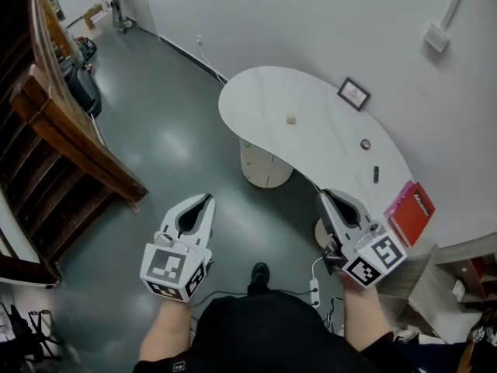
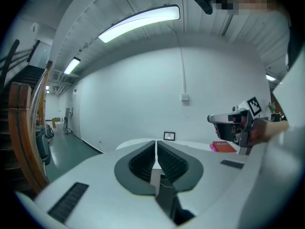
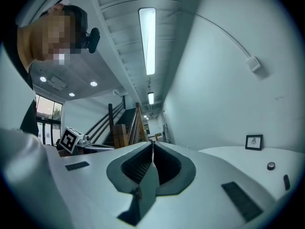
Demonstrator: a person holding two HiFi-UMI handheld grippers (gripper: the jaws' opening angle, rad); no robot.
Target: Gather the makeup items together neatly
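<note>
Both sets of fingers (image 2: 143, 163) are closed and empty. Makeup items (image 1: 376, 174) lie ahead on the bench (image 1: 264, 103), nearer the right gripper (image 1: 323, 196) than the left gripper (image 1: 207, 200).

A curved white table (image 1: 272, 107) stands on grey floor (image 1: 171, 138) between a wooden staircase (image 1: 70, 154) and a white wall (image 1: 311, 22).

Room is reading bright and even. A ceiling strip light (image 2: 138, 20) is glowing high above the left gripper (image 2: 156, 143) and clipping to white; a second strip (image 3: 148, 39) is running straight above the right gripper (image 3: 152, 144). The floor (image 1: 167, 142) ahead of both is throwing soft glare. Both gripper views are bowing hard at the edges, with corners going black. Head view is staying sharp.
</note>
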